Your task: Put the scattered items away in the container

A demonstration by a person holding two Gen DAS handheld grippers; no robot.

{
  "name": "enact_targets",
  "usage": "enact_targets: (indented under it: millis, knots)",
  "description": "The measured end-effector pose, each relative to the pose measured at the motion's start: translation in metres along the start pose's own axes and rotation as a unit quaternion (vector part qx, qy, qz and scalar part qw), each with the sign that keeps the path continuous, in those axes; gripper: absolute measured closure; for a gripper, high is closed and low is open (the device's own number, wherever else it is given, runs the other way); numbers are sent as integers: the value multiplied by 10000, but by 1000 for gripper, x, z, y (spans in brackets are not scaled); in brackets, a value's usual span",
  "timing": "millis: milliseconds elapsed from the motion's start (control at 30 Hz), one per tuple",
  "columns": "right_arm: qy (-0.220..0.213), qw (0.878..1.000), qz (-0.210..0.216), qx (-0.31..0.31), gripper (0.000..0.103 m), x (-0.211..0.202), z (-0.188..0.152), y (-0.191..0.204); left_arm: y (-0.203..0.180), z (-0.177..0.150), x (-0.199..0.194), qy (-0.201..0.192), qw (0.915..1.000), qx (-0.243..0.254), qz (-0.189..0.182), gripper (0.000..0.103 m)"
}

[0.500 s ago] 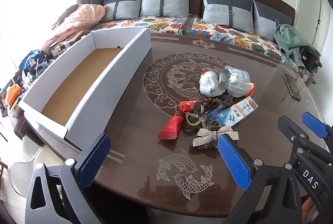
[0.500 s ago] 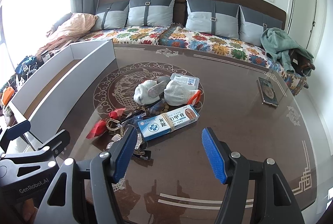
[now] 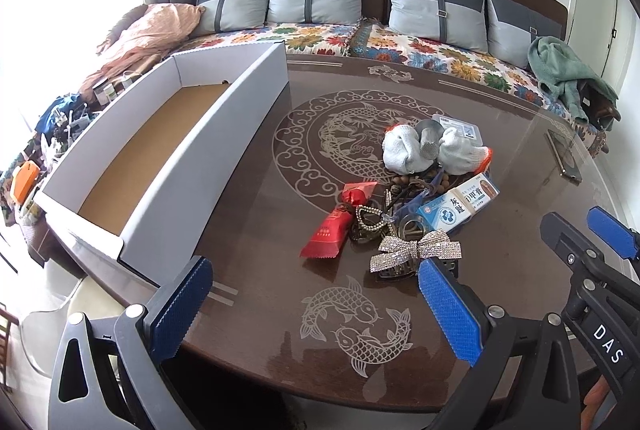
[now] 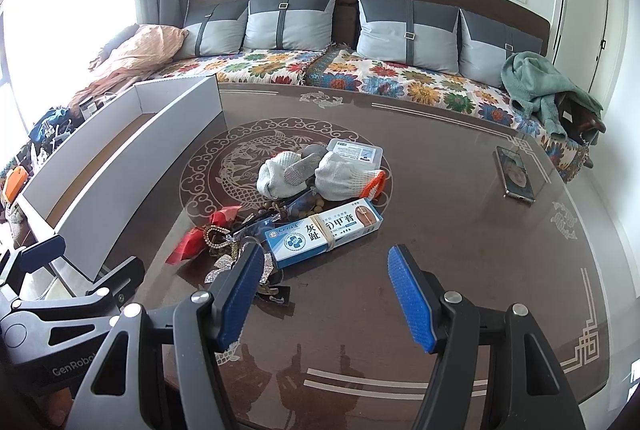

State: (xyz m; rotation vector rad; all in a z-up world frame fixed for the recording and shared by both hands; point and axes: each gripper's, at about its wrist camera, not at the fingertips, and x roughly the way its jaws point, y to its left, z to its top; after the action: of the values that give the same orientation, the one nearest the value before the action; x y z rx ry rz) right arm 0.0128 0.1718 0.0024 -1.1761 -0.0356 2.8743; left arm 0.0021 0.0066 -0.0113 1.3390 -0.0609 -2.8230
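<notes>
A pile of items lies mid-table: white gloves [image 3: 404, 148] [image 4: 332, 174], a blue-white ointment box [image 3: 456, 208] [image 4: 324, 234], a red packet [image 3: 332, 234] [image 4: 188, 246], a rhinestone bow clip [image 3: 416, 250], beads and a clear case [image 4: 354, 150]. The long white cardboard box [image 3: 208, 154] [image 4: 132, 170] stands open at the left. My left gripper [image 3: 312, 306] is open and empty above the near table edge, short of the pile. My right gripper [image 4: 326, 296] is open and empty, just in front of the ointment box.
A phone [image 4: 516, 176] lies on the dark glass-topped table [image 4: 460, 250] at the right. A sofa with grey cushions [image 4: 404, 30] runs behind the table. Clutter [image 3: 52, 134] sits left of the box, off the table.
Both grippers have shifted only slightly; the right one has edged a little closer to the ointment box. Nothing in the pile has moved.
</notes>
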Motion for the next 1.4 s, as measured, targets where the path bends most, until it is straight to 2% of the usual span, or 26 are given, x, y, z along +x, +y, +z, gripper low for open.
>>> enact_targets:
  millis: [1400]
  knots:
    - [71, 9999, 89, 48, 37, 3, -5, -6, -2, 2, -3, -145, 9996, 132, 205, 0]
